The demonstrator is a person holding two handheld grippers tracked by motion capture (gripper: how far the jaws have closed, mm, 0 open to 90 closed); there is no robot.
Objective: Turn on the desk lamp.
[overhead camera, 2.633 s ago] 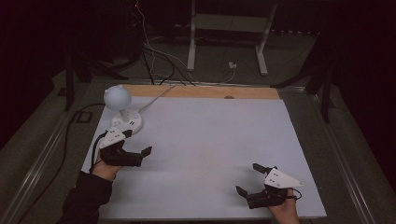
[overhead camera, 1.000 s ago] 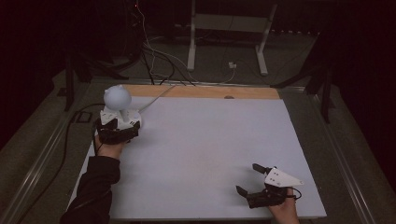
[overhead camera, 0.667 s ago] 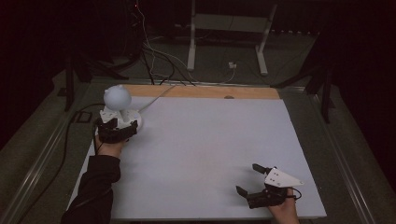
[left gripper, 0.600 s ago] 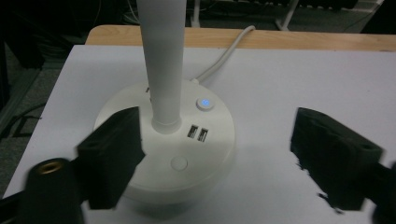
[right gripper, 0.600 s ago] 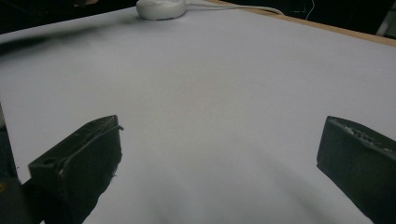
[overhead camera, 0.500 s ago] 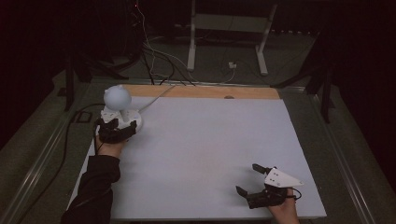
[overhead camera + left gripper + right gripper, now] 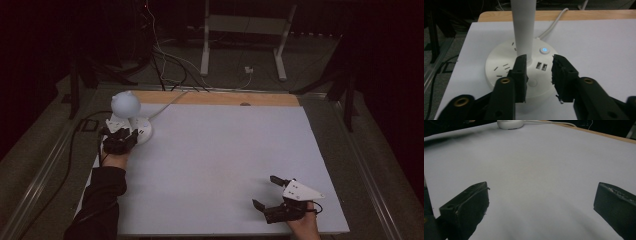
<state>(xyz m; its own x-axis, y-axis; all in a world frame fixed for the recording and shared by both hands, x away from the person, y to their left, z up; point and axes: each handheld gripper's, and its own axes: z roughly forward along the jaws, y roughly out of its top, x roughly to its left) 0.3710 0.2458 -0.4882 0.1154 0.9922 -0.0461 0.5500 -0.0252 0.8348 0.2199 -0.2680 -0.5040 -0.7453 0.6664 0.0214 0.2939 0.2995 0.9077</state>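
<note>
1. Lamp base (image 7: pixel 519 75), one, round and white, sits at the white bench's (image 7: pixel 225 160) ten o'clock corner; dark room around.
2. Left gripper (image 7: pixel 539 75) fingers half-open over it, holding nothing.
3. Right gripper (image 7: pixel 267 192) fingers wide apart, empty, five o'clock.

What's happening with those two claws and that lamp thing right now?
Left gripper open over the lamp base, near its USB ports. Right gripper open, idle on the table. Nothing blocking.

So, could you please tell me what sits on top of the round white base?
On the round white base: a white stem, a lit blue button, two USB ports and socket slots. The left tongs cover part of its near top.
</note>
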